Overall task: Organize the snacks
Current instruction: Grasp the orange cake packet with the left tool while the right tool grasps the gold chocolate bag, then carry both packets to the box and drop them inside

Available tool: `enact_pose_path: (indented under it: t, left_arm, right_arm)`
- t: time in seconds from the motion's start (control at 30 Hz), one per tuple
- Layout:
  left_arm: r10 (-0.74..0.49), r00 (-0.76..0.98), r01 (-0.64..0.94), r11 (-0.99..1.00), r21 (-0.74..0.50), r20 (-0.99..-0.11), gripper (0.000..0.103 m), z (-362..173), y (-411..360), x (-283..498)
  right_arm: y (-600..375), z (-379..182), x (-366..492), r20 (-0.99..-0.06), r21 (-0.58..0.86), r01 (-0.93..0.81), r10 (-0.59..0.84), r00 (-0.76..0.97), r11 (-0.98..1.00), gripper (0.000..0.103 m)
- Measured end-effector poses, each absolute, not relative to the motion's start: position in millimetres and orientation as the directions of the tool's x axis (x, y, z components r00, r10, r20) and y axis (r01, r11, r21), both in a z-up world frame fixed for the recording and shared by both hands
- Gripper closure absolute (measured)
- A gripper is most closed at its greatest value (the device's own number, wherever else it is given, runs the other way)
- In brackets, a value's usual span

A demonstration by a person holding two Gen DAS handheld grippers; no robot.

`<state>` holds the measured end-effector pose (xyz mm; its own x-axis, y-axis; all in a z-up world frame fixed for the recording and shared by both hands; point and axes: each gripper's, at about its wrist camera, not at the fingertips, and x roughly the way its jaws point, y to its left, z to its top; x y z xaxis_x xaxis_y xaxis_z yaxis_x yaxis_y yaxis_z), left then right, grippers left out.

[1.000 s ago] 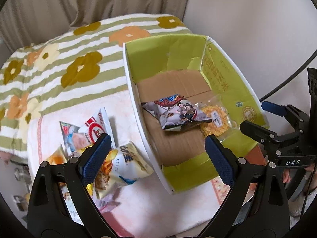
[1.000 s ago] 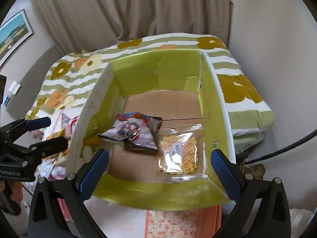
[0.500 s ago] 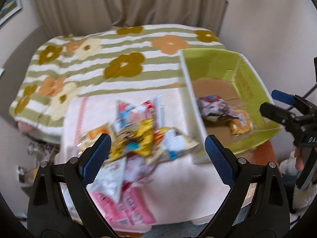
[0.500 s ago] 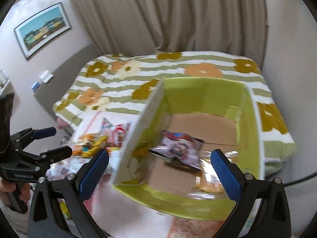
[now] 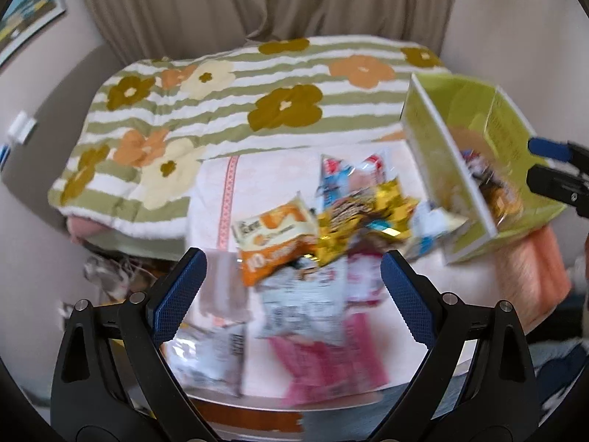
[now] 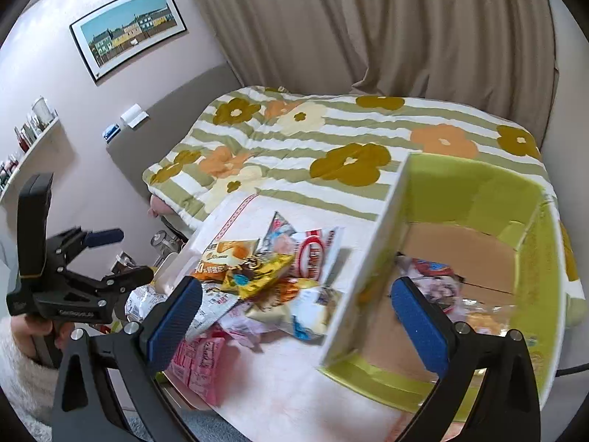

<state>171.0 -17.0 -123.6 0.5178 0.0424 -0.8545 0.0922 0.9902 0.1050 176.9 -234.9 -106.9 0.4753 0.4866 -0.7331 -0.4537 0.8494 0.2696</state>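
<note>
Across the pale cloth from about nine to twelve o'clock of the green carton point(image 6: 475, 199) lies the heap of snack packets point(image 6: 265, 280), overlapping one another, while two or so packets already rest on the carton's cardboard floor. Both tools are empty: the left gripper point(image 5: 292, 287) hangs spread over the heap, and the right gripper point(image 6: 294, 313) is spread too, straddling the carton's near wall. Because the bags are slick and stacked, I judge a pinch could catch two at once or drag neighbours toward the table edge at six o'clock. Motion blur hides most print; an orange-and-white bag point(image 5: 276, 237) shows a large "10", and a red-and-white packet point(image 6: 313, 254) carries lettering I cannot read.
</note>
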Motion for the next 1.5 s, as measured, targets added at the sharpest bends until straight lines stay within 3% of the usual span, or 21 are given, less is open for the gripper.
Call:
enact_pose_path:
  t: [0.43,0.87,1.33,1.47,1.5]
  left_arm:
    - [-0.131,0.31,0.498,0.866,0.044,-0.942,0.008,-196.1,26.9,244.1]
    - [-0.228,0.173,0.683,0.729,-0.051,-0.958,0.008,-268.1,38.3,290.2]
    - [-0.27,0.091,0.728,0.675,-0.121,-0.958,0.008,-307.1,23.7,301.5]
    - [-0.29,0.078,0.73,0.668,-0.144,-0.954,0.031,-310.1,20.9,300.0]
    - [-0.292,0.08,0.731,0.667,-0.143,-0.953,0.032,-309.5,20.7,299.9]
  right_arm:
    - [-157.0,-156.1,193.4,-0.817,0.29,-0.226,0.364,0.447,0.93,0.001]
    - [-107.7,-200.3,200.1,-0.825,0.161,-0.051,0.163,0.541,0.986,0.001]
    - [-84.6,-215.6,207.8,-0.797,-0.022,-0.074,0.027,0.604,0.997,0.037]
    - [-85.7,-214.8,207.4,-0.787,-0.023,-0.087,0.036,0.616,0.996,0.044]
    - [-86.7,-214.6,206.3,-0.785,-0.016,-0.084,0.04,0.619,0.996,0.046]
